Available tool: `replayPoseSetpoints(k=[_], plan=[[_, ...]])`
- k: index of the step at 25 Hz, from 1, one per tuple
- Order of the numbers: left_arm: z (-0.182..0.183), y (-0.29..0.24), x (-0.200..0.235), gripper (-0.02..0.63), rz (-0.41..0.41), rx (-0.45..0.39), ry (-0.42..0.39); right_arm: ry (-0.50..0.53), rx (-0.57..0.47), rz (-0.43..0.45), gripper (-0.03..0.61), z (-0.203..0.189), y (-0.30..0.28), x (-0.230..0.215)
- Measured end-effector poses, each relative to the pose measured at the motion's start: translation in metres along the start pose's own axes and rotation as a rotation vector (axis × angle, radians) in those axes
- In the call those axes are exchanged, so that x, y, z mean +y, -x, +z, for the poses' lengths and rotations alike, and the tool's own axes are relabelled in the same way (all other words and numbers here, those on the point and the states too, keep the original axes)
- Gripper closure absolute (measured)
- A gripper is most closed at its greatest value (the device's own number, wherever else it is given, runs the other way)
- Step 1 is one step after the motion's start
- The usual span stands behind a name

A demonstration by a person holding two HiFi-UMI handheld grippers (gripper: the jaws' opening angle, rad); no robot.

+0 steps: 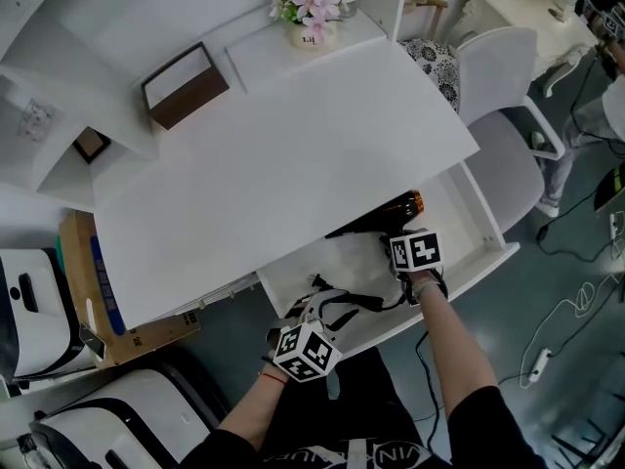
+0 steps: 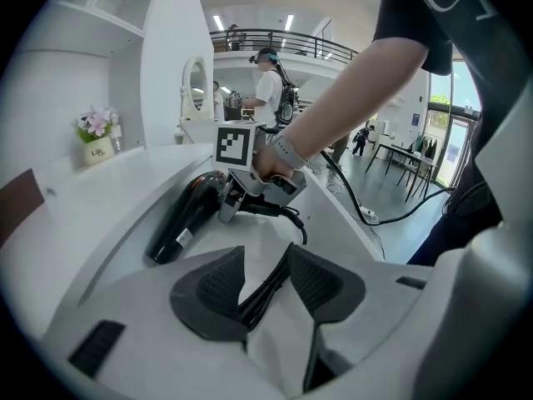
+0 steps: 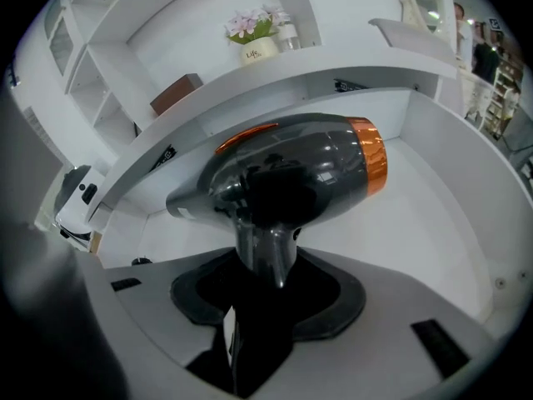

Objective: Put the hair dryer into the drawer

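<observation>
I've got both arms angled down over the white desk (image 1: 293,154) and its open drawer (image 1: 485,225). My right gripper (image 1: 395,238) is clamped on the hair dryer (image 1: 386,213), which lies inside the drawer. My left gripper (image 1: 322,311) pinches the bundled cord (image 1: 359,303) at the drawer front. Flower pot (image 1: 311,33) at the back.

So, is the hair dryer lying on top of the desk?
No, the hair dryer is inside the open drawer, with the right gripper clamped on its handle.

Head view: hair dryer (image 1: 391,213) barrel hidden under your desktop (image 1: 293,145), toward 10 o'clock. Left gripper view: its label (image 2: 181,238) print too small to read.
</observation>
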State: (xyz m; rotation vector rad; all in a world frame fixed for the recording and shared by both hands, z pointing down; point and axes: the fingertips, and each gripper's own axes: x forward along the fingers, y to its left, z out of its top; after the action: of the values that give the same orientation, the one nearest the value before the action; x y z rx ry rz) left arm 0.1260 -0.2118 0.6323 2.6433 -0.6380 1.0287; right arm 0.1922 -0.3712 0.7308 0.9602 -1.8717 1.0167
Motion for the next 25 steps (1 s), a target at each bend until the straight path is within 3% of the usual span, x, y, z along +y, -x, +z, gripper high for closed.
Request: replayPoseSetpoints(k=[7, 17, 21, 23, 25], plan=[[0.003, 0.009, 0.006, 0.462, 0.024, -0.036, 0.044, 0.136, 0.077, -0.032, 0.397, -0.006, -0.001, 0.002], [0.005, 0.019, 0.010, 0.463, 0.037, -0.040, 0.026, 0.122, 0.090, -0.054, 0.359, -0.010, 0.016, -0.003], [0.008, 0.022, 0.014, 0.502, 0.059, -0.041, 0.009, 0.118, 0.090, -0.076, 0.356, -0.011, 0.031, -0.005], [0.009, 0.024, 0.018, 0.600, 0.087, -0.032, 0.004, 0.117, 0.087, -0.086, 0.356, -0.013, 0.040, -0.006], [0.010, 0.026, 0.021, 0.607, 0.101, -0.026, 0.002, 0.119, 0.077, -0.098, 0.366, -0.016, 0.050, -0.006]])
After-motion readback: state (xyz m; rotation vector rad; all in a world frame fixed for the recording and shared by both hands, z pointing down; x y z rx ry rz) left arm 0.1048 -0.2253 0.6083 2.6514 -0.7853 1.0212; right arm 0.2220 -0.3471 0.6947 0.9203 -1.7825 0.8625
